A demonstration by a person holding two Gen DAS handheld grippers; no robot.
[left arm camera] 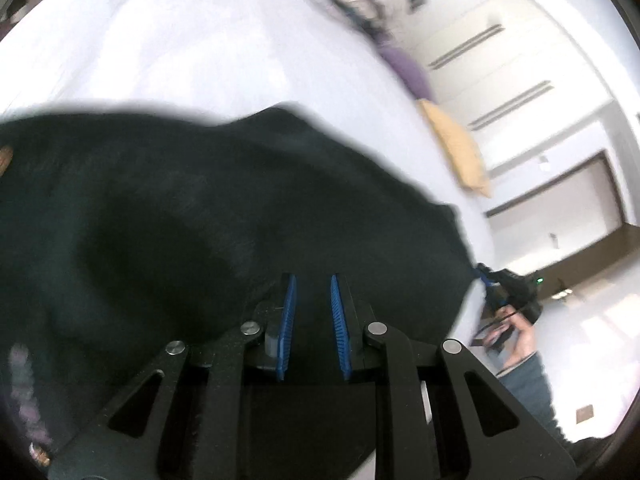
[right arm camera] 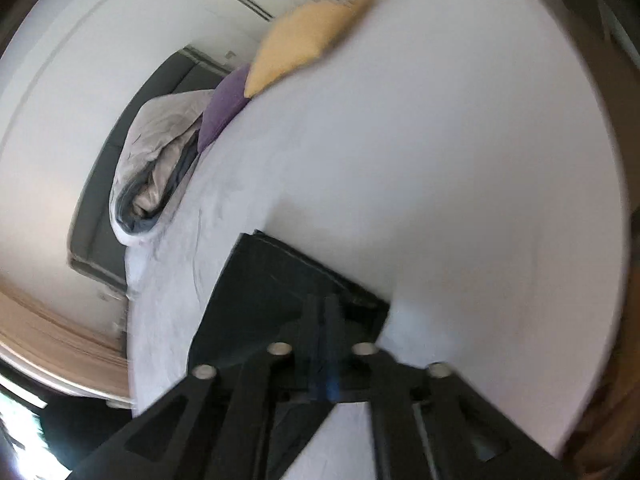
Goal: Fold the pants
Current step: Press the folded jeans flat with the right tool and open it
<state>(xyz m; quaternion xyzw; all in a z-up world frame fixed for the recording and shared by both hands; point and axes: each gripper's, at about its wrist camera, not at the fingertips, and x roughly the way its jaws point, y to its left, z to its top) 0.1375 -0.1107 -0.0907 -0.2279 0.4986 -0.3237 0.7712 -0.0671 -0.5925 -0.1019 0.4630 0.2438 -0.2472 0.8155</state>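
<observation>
Fabric fills most of what I see through the left wrist camera: the pants (left arm camera: 180, 220) are black, soft and matte, bunched into broad rounded folds rather than lying flat, and they spread from right under my left gripper (left arm camera: 313, 284) out to the left edge of the view. On that gripper the blue ribbed pads (left arm camera: 289, 320) stand a narrow gap apart with dark cloth showing between them, and I cannot tell from here whether they touch the cloth at all. Through the right wrist camera, which is smeared by motion blur, my right gripper (right arm camera: 325, 304) has its fingers drawn together with almost no gap, pinched on a flat, straight-edged part of the pants (right arm camera: 276, 280) with a seam line running along one border. That part ends in a clean corner and rests on the white bed sheet (right arm camera: 440, 160). In the left view my right hand (left arm camera: 516, 340) and its gripper sit at the right edge of the black cloth. Farther out, along the edge of the bed, a yellow pillow (right arm camera: 312, 36) lies touching a purple pillow (right arm camera: 224, 108), and just beside those sits a rolled grey blanket (right arm camera: 156, 160). Beyond the bed there is a white wall (left arm camera: 540, 60) with dark horizontal strips.
</observation>
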